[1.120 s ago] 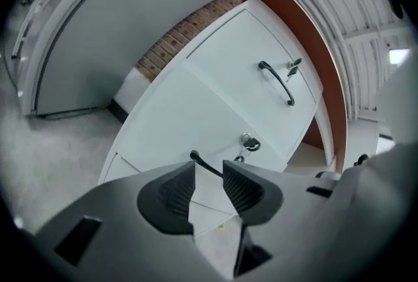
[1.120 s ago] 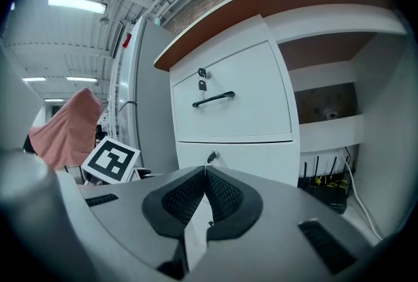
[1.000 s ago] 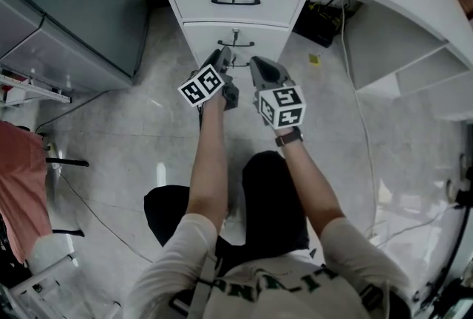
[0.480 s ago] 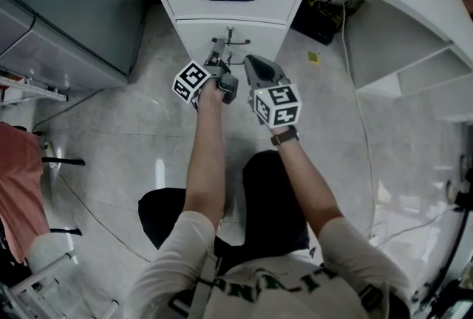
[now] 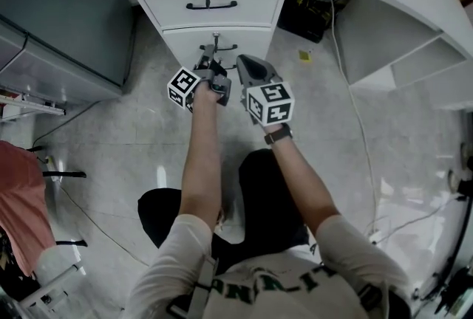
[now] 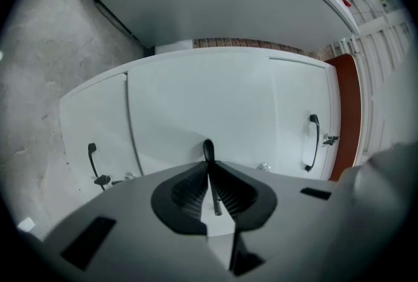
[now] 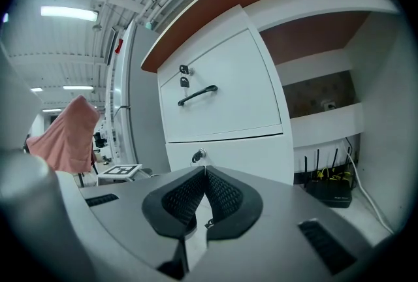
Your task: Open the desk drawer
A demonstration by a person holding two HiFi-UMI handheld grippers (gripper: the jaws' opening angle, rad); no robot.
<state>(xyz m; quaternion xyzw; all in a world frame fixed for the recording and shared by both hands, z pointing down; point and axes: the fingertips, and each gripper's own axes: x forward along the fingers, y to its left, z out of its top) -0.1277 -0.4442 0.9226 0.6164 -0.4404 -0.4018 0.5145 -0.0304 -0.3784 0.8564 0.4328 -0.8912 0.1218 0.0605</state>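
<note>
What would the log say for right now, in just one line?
left hand-held gripper: just closed on drawer handle | right hand-held gripper: shut, empty | drawer: closed

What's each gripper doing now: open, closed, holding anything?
Left gripper: has just been closing, now shut on the drawer handle.
Right gripper: closed, nothing in it.

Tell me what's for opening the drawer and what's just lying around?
For the job: white middle desk drawer, its thin black handle, left gripper, fingers just closed on it.
Lying about: pink cloth, black box with yellow cables, big grey cabinet.
</note>
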